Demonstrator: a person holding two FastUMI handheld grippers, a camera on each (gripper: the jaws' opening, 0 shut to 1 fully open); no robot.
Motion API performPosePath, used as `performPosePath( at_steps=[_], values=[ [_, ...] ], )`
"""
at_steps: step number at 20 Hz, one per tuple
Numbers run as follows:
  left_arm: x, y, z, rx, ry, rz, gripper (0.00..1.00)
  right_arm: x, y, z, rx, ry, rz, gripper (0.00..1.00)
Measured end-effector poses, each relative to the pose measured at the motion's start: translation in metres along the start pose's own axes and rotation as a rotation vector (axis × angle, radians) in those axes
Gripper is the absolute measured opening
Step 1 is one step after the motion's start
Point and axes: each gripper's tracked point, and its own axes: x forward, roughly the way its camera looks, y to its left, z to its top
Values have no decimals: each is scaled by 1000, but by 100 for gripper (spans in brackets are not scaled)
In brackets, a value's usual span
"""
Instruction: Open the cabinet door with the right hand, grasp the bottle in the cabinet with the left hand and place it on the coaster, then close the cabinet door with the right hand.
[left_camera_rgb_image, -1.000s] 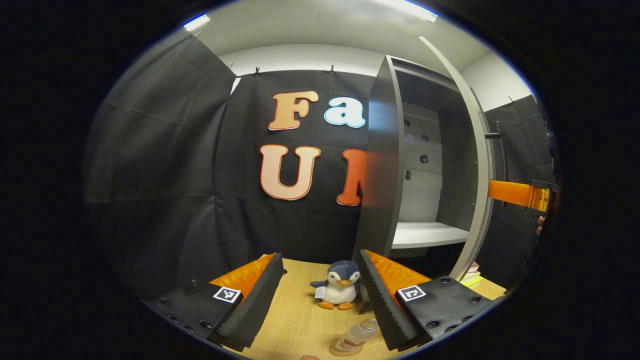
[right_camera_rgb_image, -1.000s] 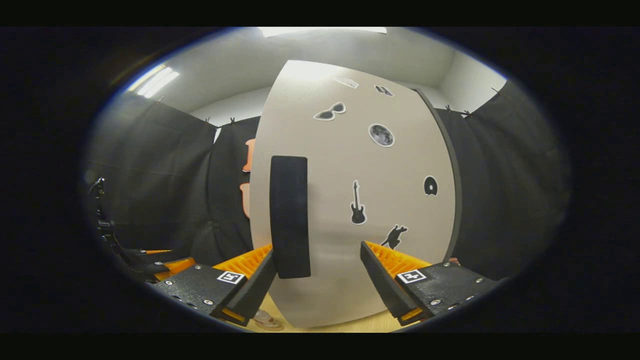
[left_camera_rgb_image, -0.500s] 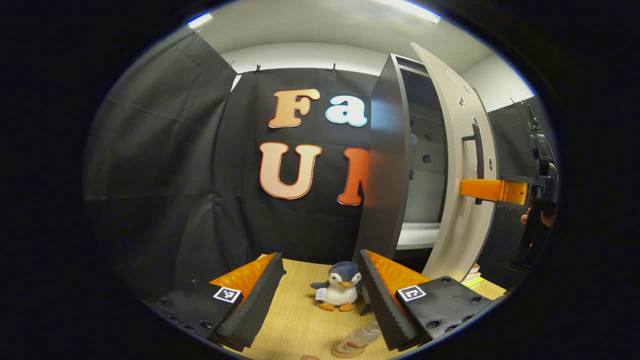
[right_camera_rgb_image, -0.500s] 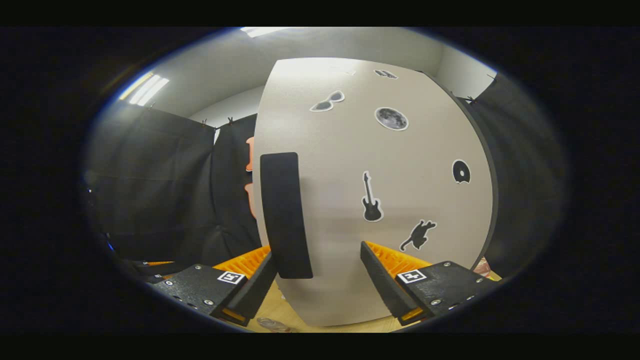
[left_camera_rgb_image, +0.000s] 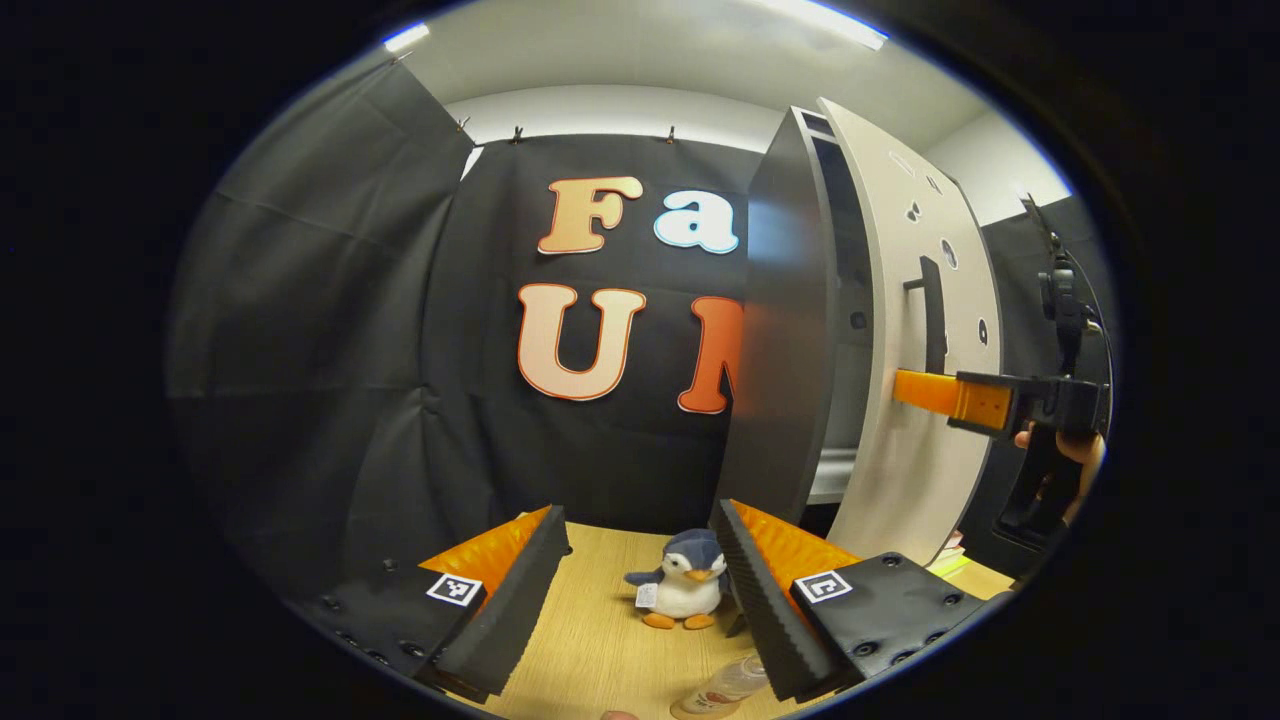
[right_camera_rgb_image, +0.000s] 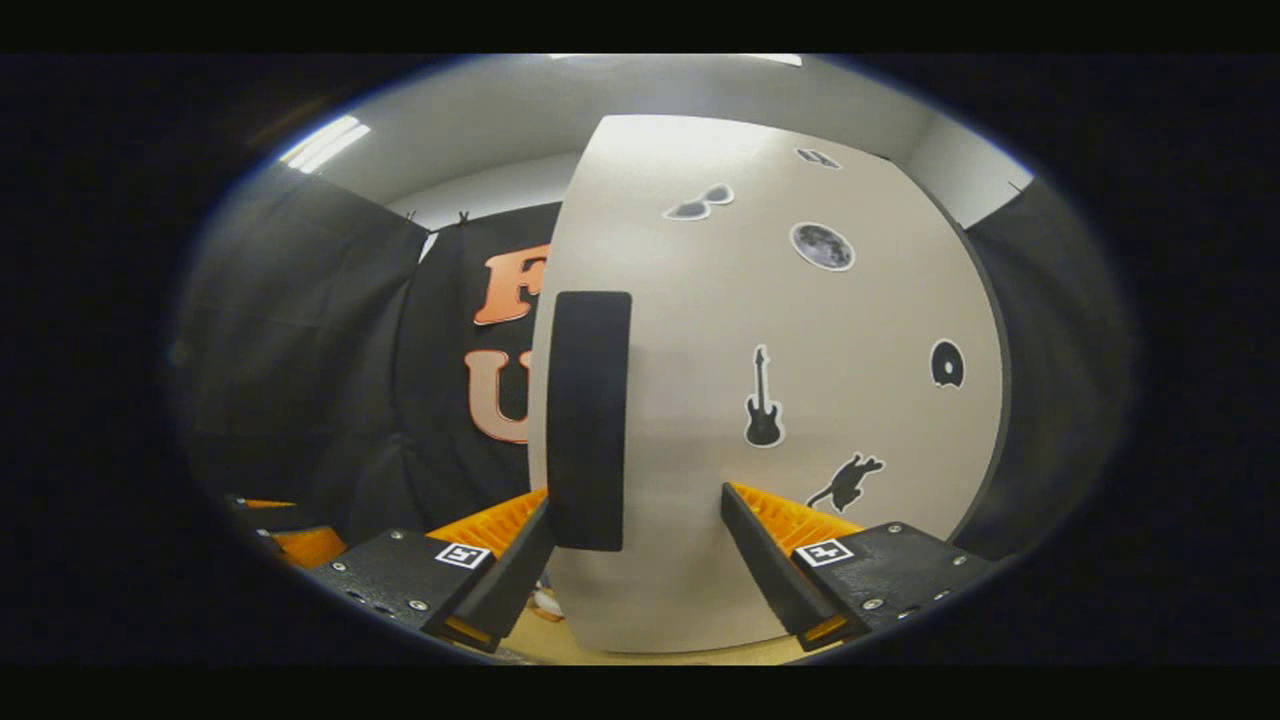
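One bottle (left_camera_rgb_image: 722, 688), clear with a label, lying low on the wooden table (left_camera_rgb_image: 600, 640) just inside the right finger of the left gripper (left_camera_rgb_image: 640, 590), partly hidden behind that finger; coaster beneath it hard to make out. Left gripper's fingers spread wide, gripping nothing, one penguin plush toy (left_camera_rgb_image: 683, 588) standing between them farther up the table. Right of the penguin, one grey cabinet (left_camera_rgb_image: 785, 330), its door (left_camera_rgb_image: 915, 330) almost closed, only a narrow gap left at the free edge with a strip of shelf showing through. Against the door, seen from the left gripper view, the right gripper's orange fingers and a hand (left_camera_rgb_image: 1075, 450) behind them. From the right gripper view, right gripper (right_camera_rgb_image: 635, 560) parted wide, fingertips close against the door face (right_camera_rgb_image: 800, 400), one black bar handle (right_camera_rgb_image: 587, 420) just before the left finger, not clamped. Six dark stickers counted on the door. Open tabletop left of the penguin.
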Motion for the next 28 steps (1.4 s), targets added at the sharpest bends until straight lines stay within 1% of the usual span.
performPosePath(
  at_steps=[2,3,4,5,8,15,19,23,25,26,28],
  values=[
    [4,5,0,5,1,-4,98,3,2,-11,-85,29,-26,95],
    [7,7,-1,9,0,-6,98,3,0,-19,-99,48,-40,97],
    [10,9,0,13,0,-7,98,5,0,-24,-82,62,-52,93],
    [12,11,0,17,0,-8,96,6,1,-25,-59,61,-59,94],
    [20,16,-3,17,11,-23,96,9,-1,-23,31,46,-72,94],
    [33,15,-5,42,26,-89,96,15,-4,-25,54,51,-127,94],
    [36,10,-5,36,29,-106,96,16,-4,-30,113,87,-122,94],
    [30,7,-3,32,28,-100,96,15,-4,-29,122,95,-126,95],
    [27,6,-4,37,33,-97,96,17,-4,-30,135,102,-115,95],
    [25,5,-4,40,36,-94,98,15,-2,-32,165,114,-101,95],
    [19,4,-3,42,36,-87,96,11,5,-35,265,133,-58,95]
  ],
)
